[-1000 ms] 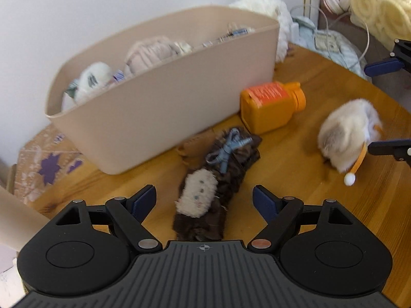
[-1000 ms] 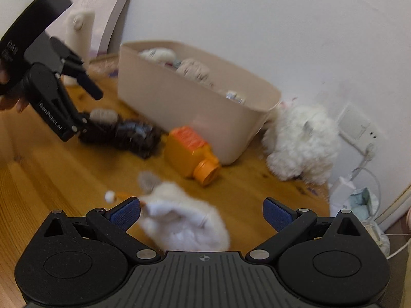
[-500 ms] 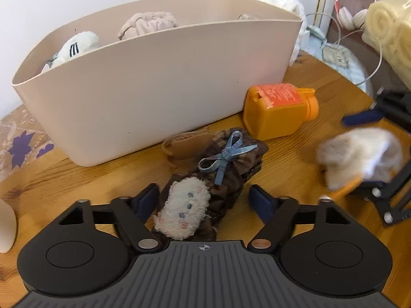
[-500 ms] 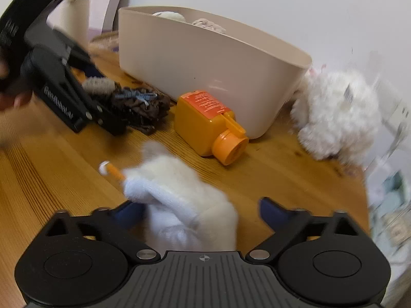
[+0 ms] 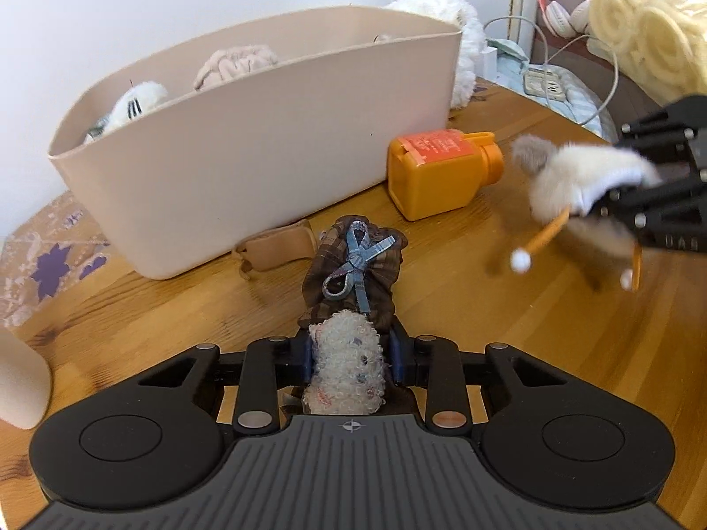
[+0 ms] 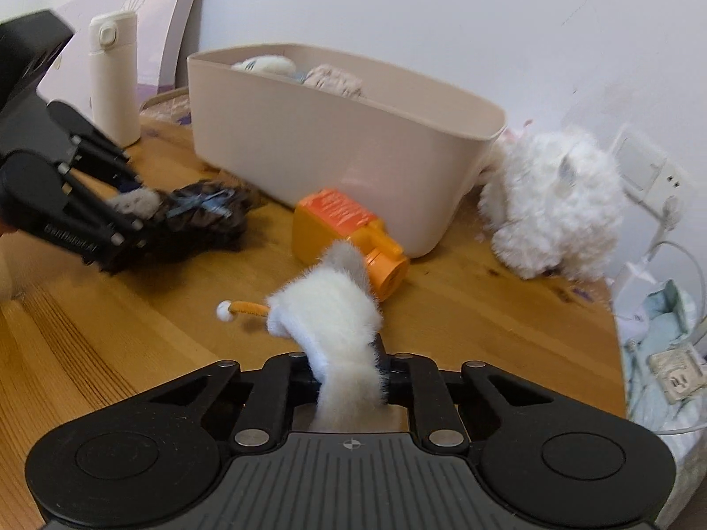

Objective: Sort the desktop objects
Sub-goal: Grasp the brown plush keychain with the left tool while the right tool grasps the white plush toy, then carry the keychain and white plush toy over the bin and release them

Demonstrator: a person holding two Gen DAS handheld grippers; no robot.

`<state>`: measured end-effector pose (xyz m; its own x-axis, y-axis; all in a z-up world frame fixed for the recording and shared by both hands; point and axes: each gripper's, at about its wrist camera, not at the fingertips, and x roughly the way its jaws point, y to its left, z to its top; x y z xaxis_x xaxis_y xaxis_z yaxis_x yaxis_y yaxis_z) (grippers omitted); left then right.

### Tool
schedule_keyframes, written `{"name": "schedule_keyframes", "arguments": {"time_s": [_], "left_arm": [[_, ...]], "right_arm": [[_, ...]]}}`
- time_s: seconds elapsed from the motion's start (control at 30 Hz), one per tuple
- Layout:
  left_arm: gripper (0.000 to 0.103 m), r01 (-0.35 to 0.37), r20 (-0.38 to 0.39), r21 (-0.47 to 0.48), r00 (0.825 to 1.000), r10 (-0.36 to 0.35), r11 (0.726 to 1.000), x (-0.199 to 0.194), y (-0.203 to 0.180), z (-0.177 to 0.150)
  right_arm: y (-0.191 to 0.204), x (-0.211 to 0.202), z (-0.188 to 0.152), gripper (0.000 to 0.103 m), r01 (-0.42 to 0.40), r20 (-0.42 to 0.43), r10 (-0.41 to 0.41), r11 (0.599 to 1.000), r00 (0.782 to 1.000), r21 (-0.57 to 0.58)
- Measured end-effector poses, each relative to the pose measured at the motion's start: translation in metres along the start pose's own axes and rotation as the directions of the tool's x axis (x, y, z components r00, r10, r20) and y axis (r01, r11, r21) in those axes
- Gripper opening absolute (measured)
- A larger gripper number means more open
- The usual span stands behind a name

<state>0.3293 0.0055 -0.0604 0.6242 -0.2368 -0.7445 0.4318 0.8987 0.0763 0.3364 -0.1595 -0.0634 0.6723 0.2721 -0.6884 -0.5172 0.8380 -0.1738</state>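
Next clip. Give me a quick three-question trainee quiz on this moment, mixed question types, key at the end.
1. True or false: the orange bottle stands upright inside the bin.
2. What is between the right tool's pads? A) bottle B) white furry toy C) headphones
3. Fill in: the left tool is closing on the brown ____ with the blue bow.

Key:
1. False; it lies on its side on the table, beside the bin.
2. B
3. pouch
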Motion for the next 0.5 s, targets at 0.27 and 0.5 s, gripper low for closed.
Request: {"name": "schedule_keyframes", "arguments": {"time_s": [0.27,0.5], "left_arm": [[0.031,-0.033,0.08,0.011,0.996,0.032,0.999,-0.047,0.003,-0.003],[0.031,-0.086,0.159,0.002,0.984,0.085,0.996,-0.089,0.013,0.006]], "right_arm": [[-0.007,-0.036,0.01,0.013,0.068,0.071,-0.068,0.998,0.995,0.009],[-0.015,-0.07,0.027,0.013,0.127,0.147,-0.13,0.992,0.981,0.029]]}}
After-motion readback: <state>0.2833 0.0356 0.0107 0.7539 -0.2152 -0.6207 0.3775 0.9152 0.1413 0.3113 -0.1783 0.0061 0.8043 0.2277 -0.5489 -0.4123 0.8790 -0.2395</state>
